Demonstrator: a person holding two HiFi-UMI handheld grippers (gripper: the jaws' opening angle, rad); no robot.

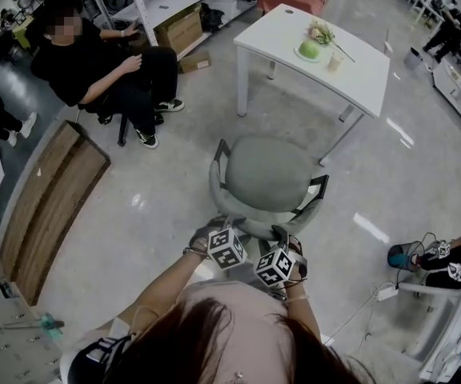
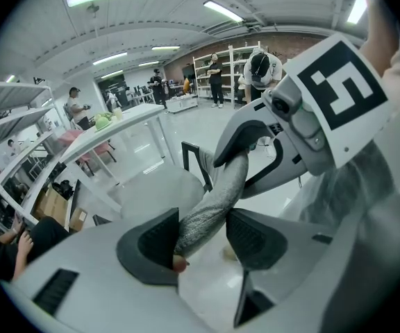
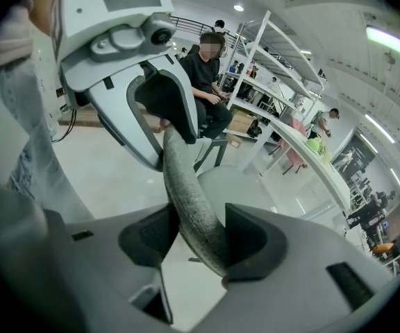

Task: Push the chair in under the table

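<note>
- The left gripper (image 2: pixel 201 238) and the right gripper (image 3: pixel 194 236) each clasp the chair backrest (image 2: pixel 222 180), one beside the other on its top edge, with the padded rim running slantwise between each pair of fingers (image 2: pixel 157 247)
- In both gripper views the rim bears on the pads on either side, so I judge this a firm enough hold to push with, though not a tight clamp
- The chair (image 1: pixel 270 174) stands on the floor just beyond the fingers, well apart from the white desk (image 1: pixel 294 30), with its seat not yet under the top
- The desk lies ahead of the fingers and a little to their right, set at an angle, so the push should steer that way, not straight on
- Push evenly through both grippers; a harder push on one side would likely swivel the seat
- Aim the seat between the desk legs (image 1: pixel 243 82), and watch the armrests (image 1: pixel 319 189), which may catch the desk edge
- Ease off near the end so a bump does not shake the green thing (image 1: pixel 310 50) on the desk
</note>
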